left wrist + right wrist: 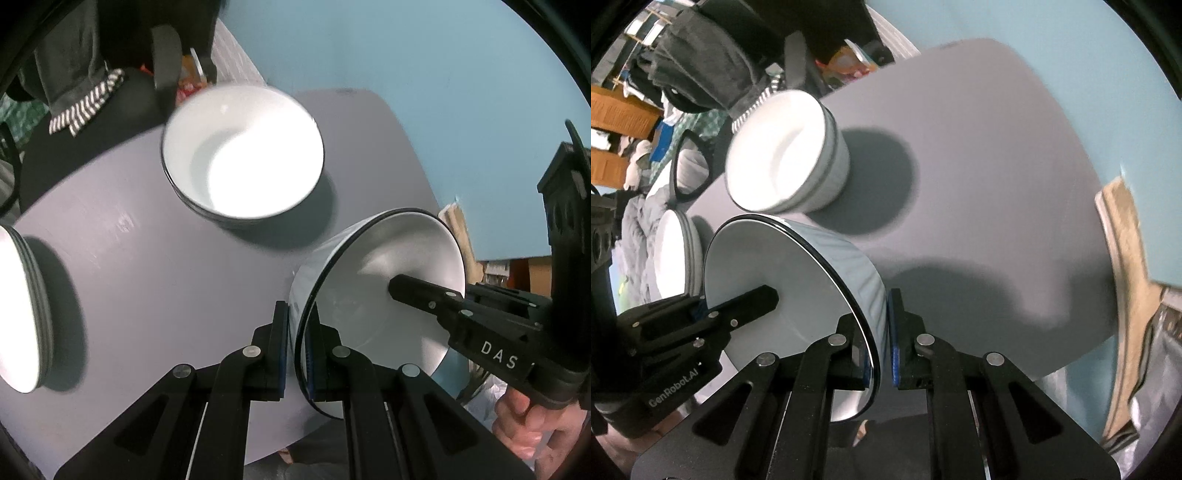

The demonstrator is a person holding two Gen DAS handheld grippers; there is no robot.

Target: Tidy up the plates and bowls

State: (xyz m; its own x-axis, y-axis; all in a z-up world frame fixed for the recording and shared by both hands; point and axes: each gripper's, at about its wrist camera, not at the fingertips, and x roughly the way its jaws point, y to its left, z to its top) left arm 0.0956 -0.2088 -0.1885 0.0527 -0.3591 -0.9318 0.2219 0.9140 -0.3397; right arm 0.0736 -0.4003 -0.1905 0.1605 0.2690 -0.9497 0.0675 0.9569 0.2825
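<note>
A white bowl point(391, 247) with a thin dark rim and a ribbed pale outside hangs tilted above the grey table point(147, 277). Both grippers hold it at opposite sides. My left gripper point(299, 317) is shut on its near rim, one finger inside and one outside. The right gripper's inner finger point(417, 293) presses the far wall from within. In the right wrist view my right gripper point(877, 317) is shut on the same bowl point(790, 266), and the left gripper's finger point(753, 299) lies inside it.
A stack of white bowls point(243, 151) point(783, 151) stands further back on the table point(997, 184). Another white stack point(18, 310) point(676, 254) sits at the left edge. A hand point(524, 417) grips the right tool. Clothes and clutter lie beyond the table.
</note>
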